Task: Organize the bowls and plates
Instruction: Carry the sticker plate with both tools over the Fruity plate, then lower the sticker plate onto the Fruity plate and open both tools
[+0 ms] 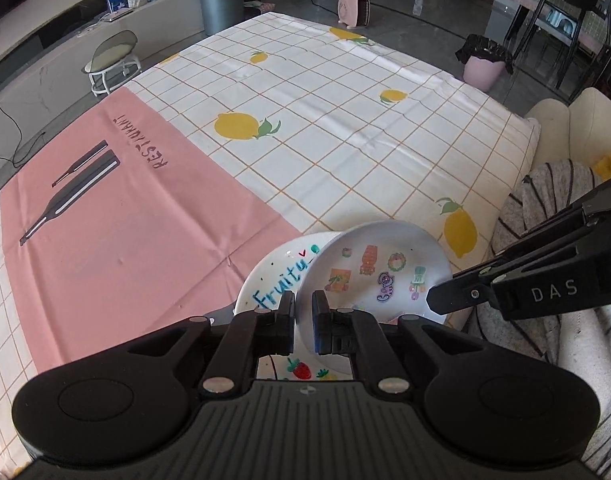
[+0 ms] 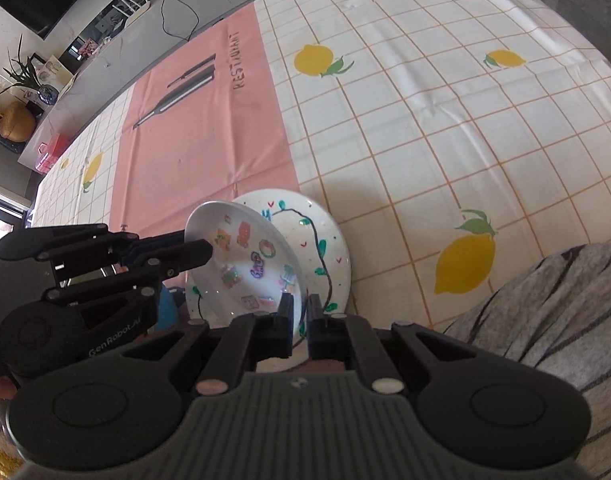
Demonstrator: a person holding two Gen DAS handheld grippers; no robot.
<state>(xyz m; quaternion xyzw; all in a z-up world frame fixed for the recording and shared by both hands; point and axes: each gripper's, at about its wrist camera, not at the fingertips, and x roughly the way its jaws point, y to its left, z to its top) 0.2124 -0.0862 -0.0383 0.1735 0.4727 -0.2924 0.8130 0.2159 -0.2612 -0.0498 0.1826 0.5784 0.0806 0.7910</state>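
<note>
My left gripper [image 1: 303, 314] and right gripper [image 2: 299, 316] both pinch the sticker-decorated white bowl [image 1: 385, 272], tilted above the white painted plate [image 2: 325, 248].

Plate [image 2: 329, 248] on lemon-print tablecloth [image 2: 425, 120]

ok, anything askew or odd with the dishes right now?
Yes: the sticker plate is tilted steeply over the Fruity plate, not stacked flat. Left gripper and right gripper each clamp its rim. No chips or spills visible.

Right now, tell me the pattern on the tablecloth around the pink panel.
The tablecloth is white with an orange grid and yellow lemons with green leaves, clearest in the left wrist view.
</note>
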